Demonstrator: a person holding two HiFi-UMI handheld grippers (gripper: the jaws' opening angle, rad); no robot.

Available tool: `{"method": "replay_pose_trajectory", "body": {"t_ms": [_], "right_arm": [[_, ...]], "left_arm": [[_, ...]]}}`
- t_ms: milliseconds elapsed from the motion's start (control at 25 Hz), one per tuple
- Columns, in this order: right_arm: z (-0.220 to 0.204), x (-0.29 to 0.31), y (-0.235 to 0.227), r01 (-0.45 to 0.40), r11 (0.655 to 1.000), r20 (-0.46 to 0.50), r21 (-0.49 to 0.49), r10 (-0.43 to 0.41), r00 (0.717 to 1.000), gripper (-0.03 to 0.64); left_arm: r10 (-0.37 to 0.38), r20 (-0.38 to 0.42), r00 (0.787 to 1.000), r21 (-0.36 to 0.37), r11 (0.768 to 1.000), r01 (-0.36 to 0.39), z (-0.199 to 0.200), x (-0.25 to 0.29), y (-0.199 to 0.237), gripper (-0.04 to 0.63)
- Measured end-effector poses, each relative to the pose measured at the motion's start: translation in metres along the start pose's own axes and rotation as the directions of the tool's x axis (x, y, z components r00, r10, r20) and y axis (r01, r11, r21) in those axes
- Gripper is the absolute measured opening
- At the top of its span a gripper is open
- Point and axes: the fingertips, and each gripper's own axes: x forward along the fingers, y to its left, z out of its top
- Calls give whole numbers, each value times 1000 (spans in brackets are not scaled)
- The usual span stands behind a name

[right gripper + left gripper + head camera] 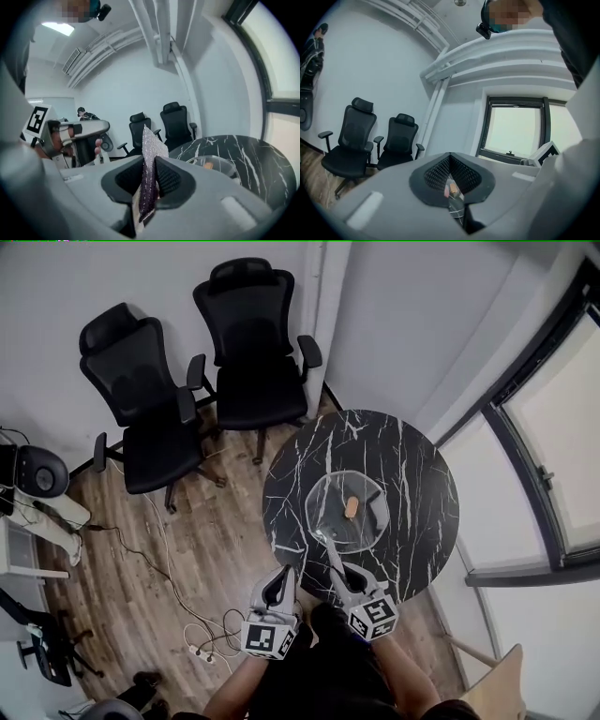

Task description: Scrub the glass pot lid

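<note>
The glass pot lid [349,512] lies flat on the round black marble table [422,484], its tan knob [352,506] up. My right gripper [340,570] hovers over the table's near edge, shut on a silvery glittering scrub pad [330,549] that reaches toward the lid's near rim. In the right gripper view the pad [150,154] stands upright between the jaws of that gripper [149,176], with the lid [213,164] on the table beyond. My left gripper [281,579] is off the table's near left edge, shut and empty [450,171]; a sliver of the lid [454,199] shows below its tips.
Two black office chairs [141,399] [253,343] stand behind the table on the wood floor. Cables and a power strip [202,650] lie on the floor at left. Windows [553,456] run along the right. A wooden chair corner [497,681] shows at the lower right.
</note>
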Motion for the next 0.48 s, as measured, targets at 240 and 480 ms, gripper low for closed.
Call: {"method": "replay_pose_trajectory", "body": {"t_ms": [240,480], "right_arm": [[41,-36,-40,43,998,95,36,-46,994,63],[53,-49,-85,44,997,133,66,-53,990,63]], "left_arm": [[37,39,999,62,997,-40,19,50,-38,2],[-2,8,1000,110,994,1,14,95,-76,2]]}}
